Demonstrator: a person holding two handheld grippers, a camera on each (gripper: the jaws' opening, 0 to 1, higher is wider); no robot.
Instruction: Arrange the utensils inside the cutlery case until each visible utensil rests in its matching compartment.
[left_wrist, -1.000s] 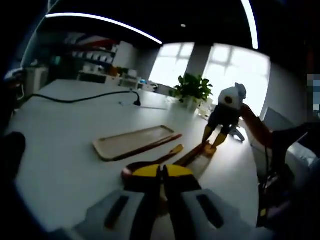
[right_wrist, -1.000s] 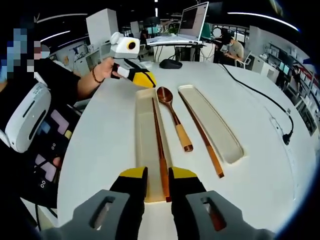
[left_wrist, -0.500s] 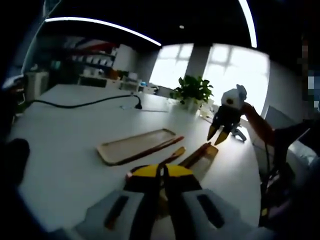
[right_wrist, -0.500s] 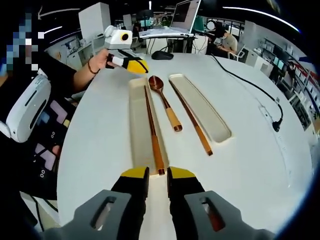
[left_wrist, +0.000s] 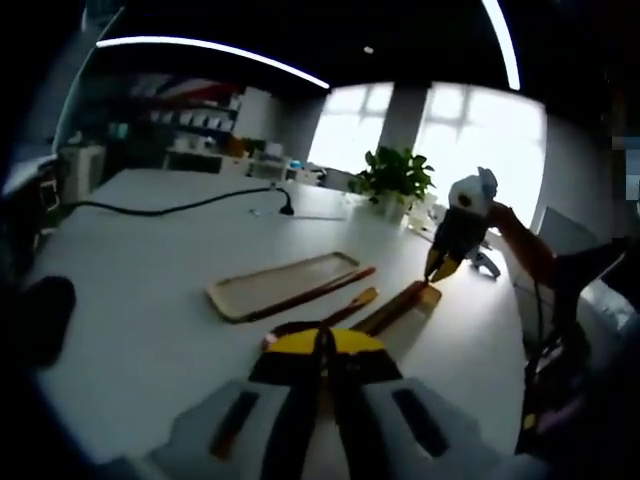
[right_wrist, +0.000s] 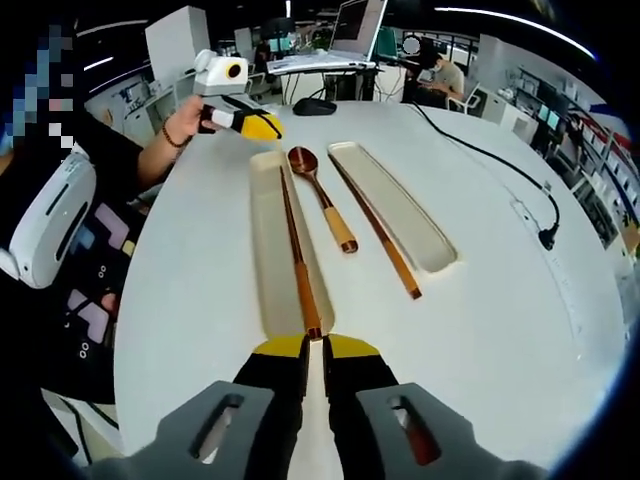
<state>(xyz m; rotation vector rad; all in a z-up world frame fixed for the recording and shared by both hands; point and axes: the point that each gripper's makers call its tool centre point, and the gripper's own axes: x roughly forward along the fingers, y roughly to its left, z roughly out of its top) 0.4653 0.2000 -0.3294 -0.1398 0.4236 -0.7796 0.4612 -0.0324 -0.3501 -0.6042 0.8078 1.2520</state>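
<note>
- Task looks partly done: left of centre in the right gripper view, the long cream case tray (right_wrist: 268, 250) holds one dark wooden chopstick (right_wrist: 297, 255).
- At centre, the brown wooden spoon (right_wrist: 320, 195) lies on the white worktop (right_wrist: 500, 290) between trays.
- Right of it, a second chopstick (right_wrist: 378, 230) leans along the empty second cream tray (right_wrist: 395, 205).
- Right gripper (right_wrist: 312, 350) fingers nearly together, empty, at the first chopstick's near end; left gripper (right_wrist: 243, 120), upper left, fingers together.

Open office: laptop (right_wrist: 352, 27), desks (right_wrist: 330, 62).
</note>
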